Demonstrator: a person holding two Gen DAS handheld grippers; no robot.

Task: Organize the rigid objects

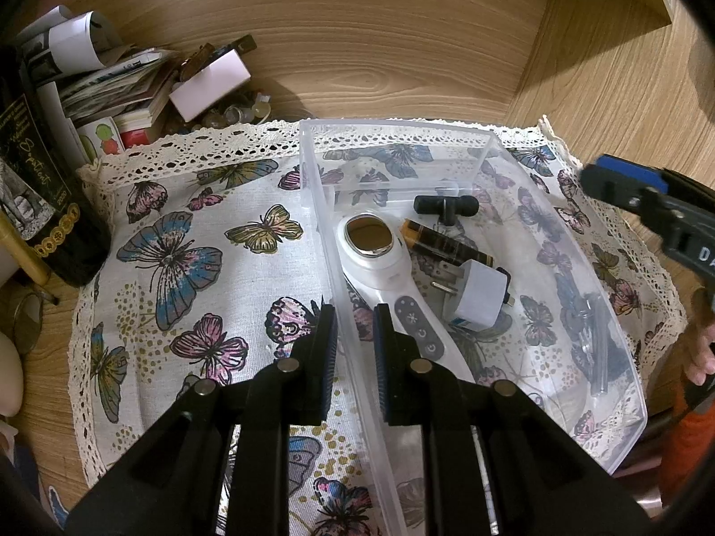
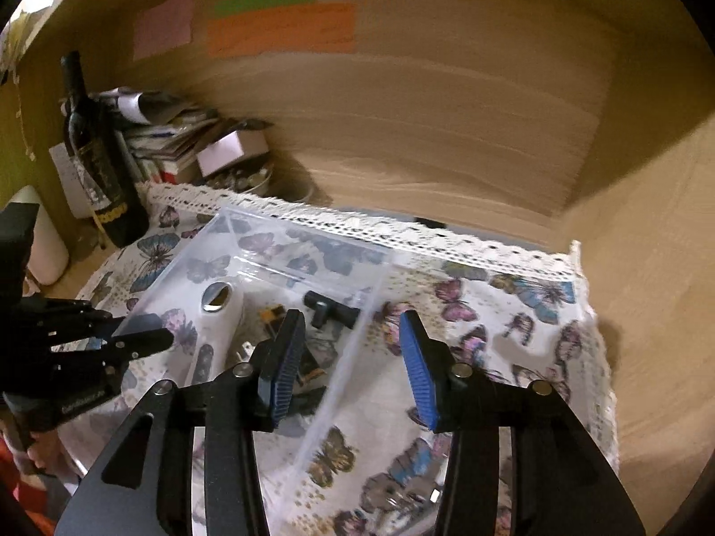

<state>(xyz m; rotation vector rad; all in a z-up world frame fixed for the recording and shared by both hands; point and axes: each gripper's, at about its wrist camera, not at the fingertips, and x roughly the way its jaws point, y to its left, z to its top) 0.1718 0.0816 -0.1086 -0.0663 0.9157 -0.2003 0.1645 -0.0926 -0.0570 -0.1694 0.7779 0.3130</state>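
Observation:
A clear plastic bin lies on a butterfly-print cloth. Inside are a white handheld device with an oval metal head, a black T-shaped piece, a black-and-gold tube, a white plug adapter and a dark item in clear wrap. My left gripper is shut on the bin's left wall; the right wrist view shows it at the left. My right gripper is open, its blue pads straddling the bin's right wall without touching it.
A dark wine bottle stands at the left beside a stack of papers and a small white box. Wooden panels close the back and right. Coloured notes stick on the back panel. Glasses lie at the left.

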